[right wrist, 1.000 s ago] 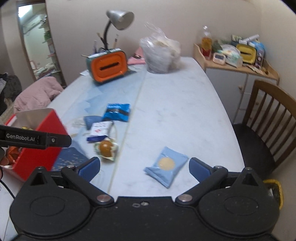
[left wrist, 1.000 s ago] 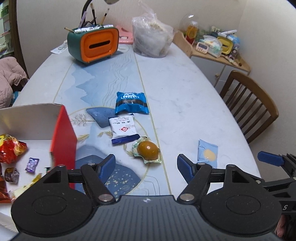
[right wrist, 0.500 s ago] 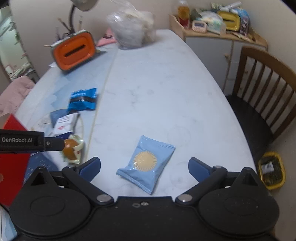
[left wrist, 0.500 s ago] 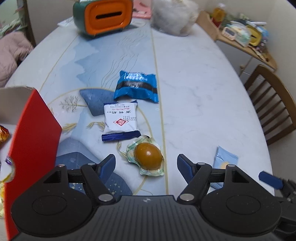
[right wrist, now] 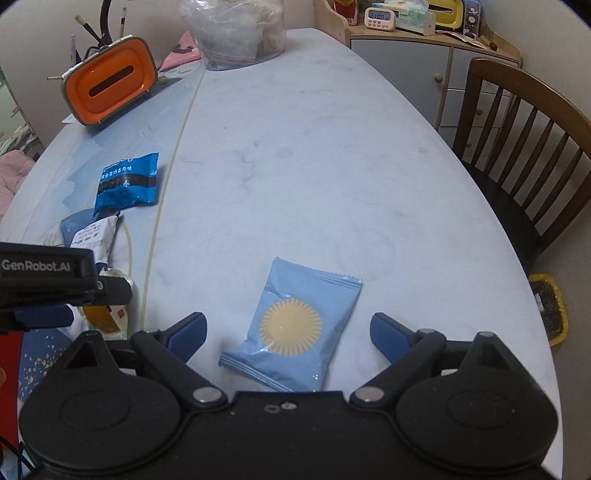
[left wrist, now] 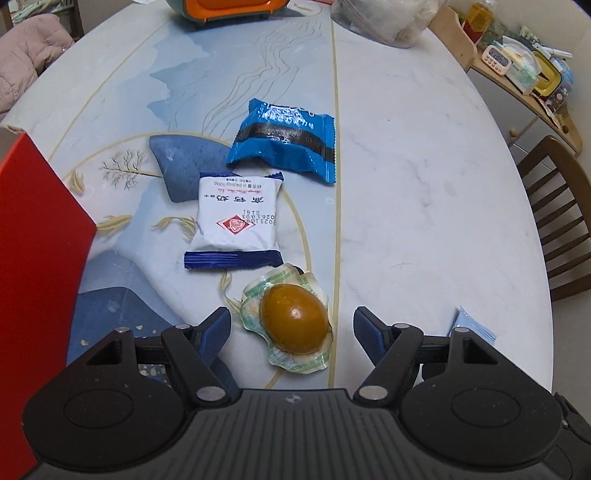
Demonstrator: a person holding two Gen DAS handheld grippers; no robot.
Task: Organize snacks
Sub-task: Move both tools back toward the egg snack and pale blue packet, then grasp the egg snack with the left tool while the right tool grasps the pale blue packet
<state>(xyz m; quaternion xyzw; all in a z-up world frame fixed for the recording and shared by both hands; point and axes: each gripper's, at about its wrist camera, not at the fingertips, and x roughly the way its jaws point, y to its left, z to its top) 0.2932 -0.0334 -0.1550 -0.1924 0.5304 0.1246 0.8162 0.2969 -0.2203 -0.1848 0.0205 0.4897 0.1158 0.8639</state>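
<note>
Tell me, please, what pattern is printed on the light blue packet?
A pale yellow sunburst disc on the light blue packet, clearest in the right wrist view.

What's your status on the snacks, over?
Left gripper open around wrapped egg. Right gripper open, jaws just closing, around light blue packet. Nothing blocking.

"GenRobot.AI" on left gripper (right wrist: 48,280) side; timer (right wrist: 380,17) reads approx "21:09".

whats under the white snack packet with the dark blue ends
The white snack packet with dark blue ends lies on the patterned table, its far corner over a dark blue printed shape. Whatever lies directly beneath is hidden.
</note>
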